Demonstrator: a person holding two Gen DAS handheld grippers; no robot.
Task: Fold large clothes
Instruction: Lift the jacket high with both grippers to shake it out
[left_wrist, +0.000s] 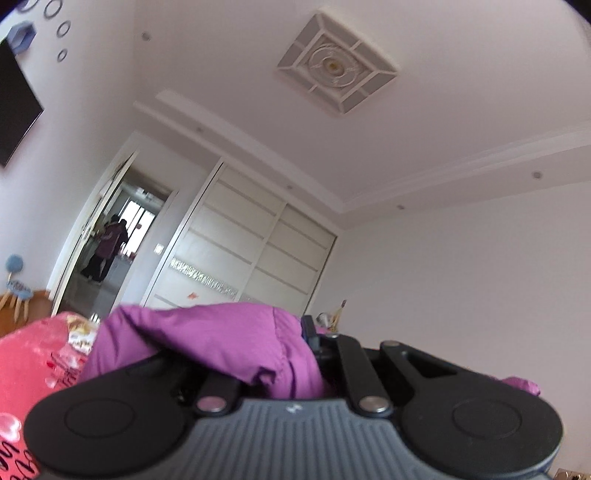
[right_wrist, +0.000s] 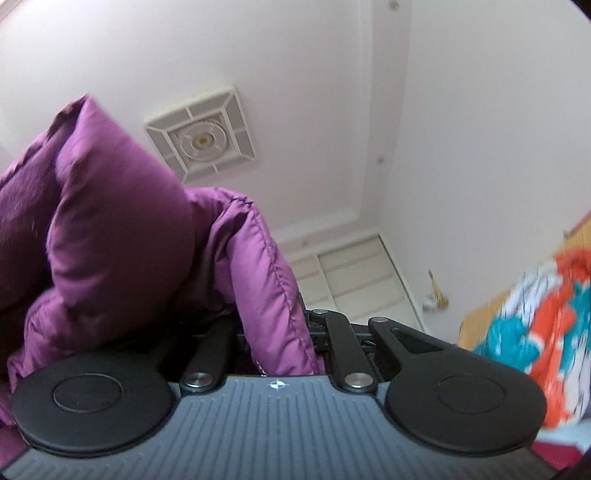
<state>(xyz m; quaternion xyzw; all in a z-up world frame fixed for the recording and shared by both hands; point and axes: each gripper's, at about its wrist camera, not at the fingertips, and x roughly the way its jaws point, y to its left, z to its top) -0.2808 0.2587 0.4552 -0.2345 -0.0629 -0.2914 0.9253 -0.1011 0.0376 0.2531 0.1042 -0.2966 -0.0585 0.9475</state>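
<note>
Your right gripper (right_wrist: 280, 332) is clamped on a fold of the purple padded jacket (right_wrist: 122, 229), which bulges up at left. Behind it you see the ceiling light (right_wrist: 201, 138) and, at right, a bright patterned quilt (right_wrist: 546, 328).

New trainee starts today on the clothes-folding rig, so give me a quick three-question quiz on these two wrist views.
1. True or false: the left gripper is shut on the purple padded jacket.
2. Both cameras tilt upward toward: A) floor B) square ceiling fitting C) window
3. Name the white furniture beside the doorway.

Key: 1 true. 2 B. 3 The wardrobe with sliding doors.
</note>
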